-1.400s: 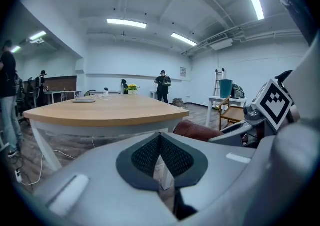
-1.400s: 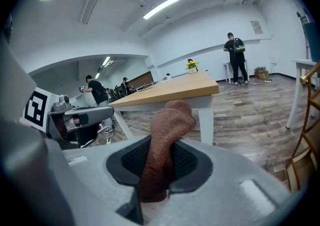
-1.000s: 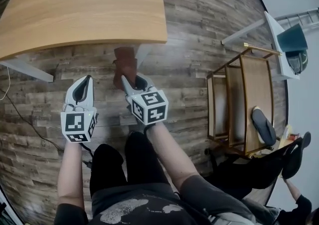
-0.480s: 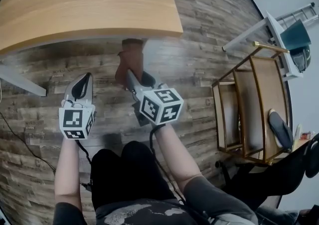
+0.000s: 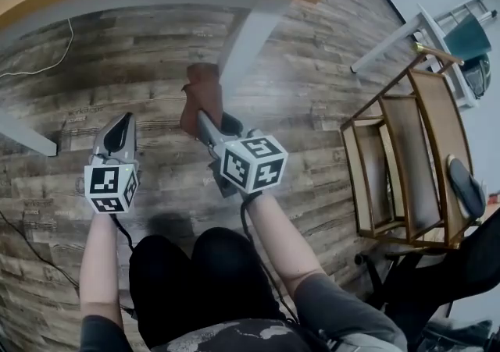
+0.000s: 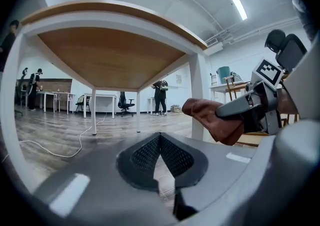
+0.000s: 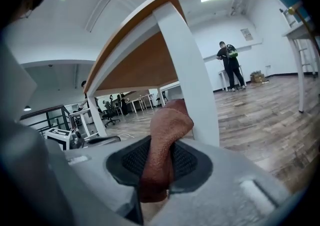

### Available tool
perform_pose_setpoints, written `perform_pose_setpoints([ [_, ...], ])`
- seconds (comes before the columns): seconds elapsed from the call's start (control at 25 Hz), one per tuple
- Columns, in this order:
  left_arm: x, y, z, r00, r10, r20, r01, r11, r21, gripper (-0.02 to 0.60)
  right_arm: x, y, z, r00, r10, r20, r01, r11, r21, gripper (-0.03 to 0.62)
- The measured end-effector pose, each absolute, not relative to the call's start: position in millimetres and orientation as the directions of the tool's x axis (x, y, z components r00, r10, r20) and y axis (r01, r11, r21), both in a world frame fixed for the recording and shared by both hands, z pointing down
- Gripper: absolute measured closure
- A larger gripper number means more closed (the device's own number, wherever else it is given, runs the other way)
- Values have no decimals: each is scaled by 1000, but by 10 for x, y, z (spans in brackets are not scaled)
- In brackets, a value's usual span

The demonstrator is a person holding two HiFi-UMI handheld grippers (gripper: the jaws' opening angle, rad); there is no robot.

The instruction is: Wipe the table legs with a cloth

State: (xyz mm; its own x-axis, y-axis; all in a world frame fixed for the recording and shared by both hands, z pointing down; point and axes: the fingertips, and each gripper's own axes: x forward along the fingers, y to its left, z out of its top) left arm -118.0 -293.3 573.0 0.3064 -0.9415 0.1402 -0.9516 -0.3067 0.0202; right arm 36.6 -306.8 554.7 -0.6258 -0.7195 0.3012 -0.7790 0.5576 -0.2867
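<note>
Brown cloth [image 5: 201, 94] in right hand-held gripper [image 5: 201, 121] — white table leg [image 5: 248, 38] just beside.

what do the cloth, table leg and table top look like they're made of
Cloth: reddish-brown, nubbly matte pile, probably microfibre or terry. Table leg: smooth white square section, likely painted metal, unconfirmed. Table top: light wood grain, satin, perhaps laminate or veneer.

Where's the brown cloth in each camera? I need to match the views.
Head view: brown cloth at centre, upper half, held by the right gripper, just left of the white table leg.
Left gripper view: cloth right of centre, in front of that leg.
Right gripper view: cloth low centre, clamped between the jaws, leg behind.
Shared landmark: the white table leg.
</note>
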Motion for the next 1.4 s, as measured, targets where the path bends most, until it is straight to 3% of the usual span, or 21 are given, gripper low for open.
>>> perform_pose_setpoints([
  [0.32,-1287,-2976,6482,317,-936,149,-948,-320,10,563,449,-3139,6367,-578,-732,361,-815,494,-303,506],
  [0.52,-1228,-3100,6806,300,-941,154,-953,-289,88,563,495,-3156,6922,-547,-726,417,-835,439,-331,505],
  [0.8,-1325,-3073,7311,175,-957,231,-974,-134,184,563,523,-3124,7757,-529,-665,527,-846,363,-391,505],
  [1.16,-1184,-2866,7769,241,-900,364,-970,-218,104,563,629,-3067,8825,-452,-574,683,-892,264,-367,505],
  [1.4,-1197,-2890,7726,248,-905,347,-968,-224,109,563,636,-2945,9140,-450,-495,743,-893,234,-385,505],
])
